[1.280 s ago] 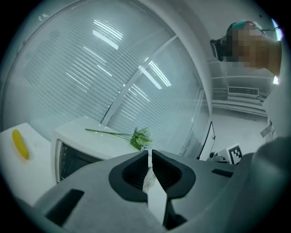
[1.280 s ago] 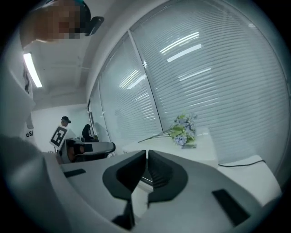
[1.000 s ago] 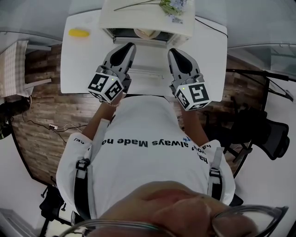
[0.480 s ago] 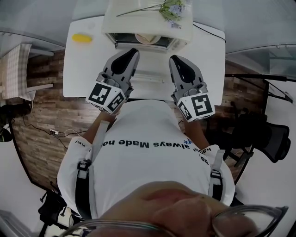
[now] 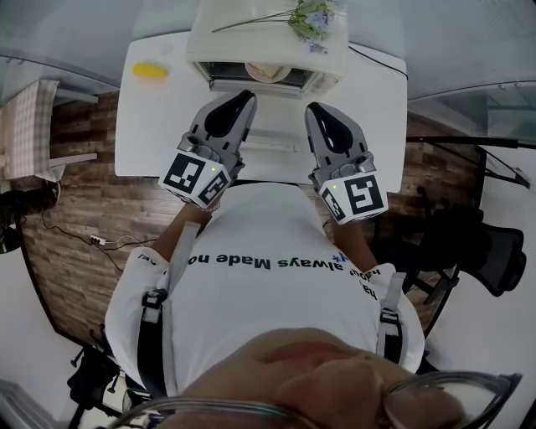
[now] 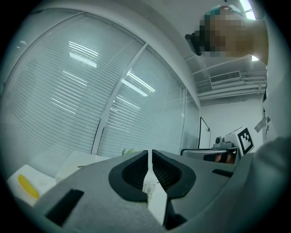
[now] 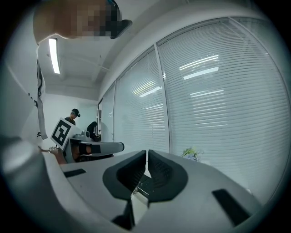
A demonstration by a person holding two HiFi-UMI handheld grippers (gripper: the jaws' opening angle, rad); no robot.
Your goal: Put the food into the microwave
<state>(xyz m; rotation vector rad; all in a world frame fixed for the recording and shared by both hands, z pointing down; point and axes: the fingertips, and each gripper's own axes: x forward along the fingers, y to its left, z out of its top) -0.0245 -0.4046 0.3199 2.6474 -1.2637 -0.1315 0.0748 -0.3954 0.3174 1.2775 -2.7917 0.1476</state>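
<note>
A white microwave (image 5: 266,46) stands at the far side of the white table (image 5: 377,109), with its door (image 5: 268,126) folded down toward me. Inside it rests a plate of food (image 5: 266,72), only partly visible. My left gripper (image 5: 243,96) hovers over the left side of the door, jaws shut and empty. Over the right side my right gripper (image 5: 315,109) is likewise shut on nothing. In the left gripper view the left gripper (image 6: 149,152) points up at window blinds with its pads closed. The right gripper view shows the right gripper (image 7: 147,152) closed too.
A yellow item (image 5: 149,70) lies on the table left of the microwave, and it also shows as the yellow item (image 6: 27,186) in the left gripper view. Flowers (image 5: 311,17) lie on top of the microwave. An office chair (image 5: 486,243) stands at the right, over wooden floor.
The view has shifted slightly, so the table and microwave sit a little lower in the picture. Both grippers stay shut and hold nearly the same places.
</note>
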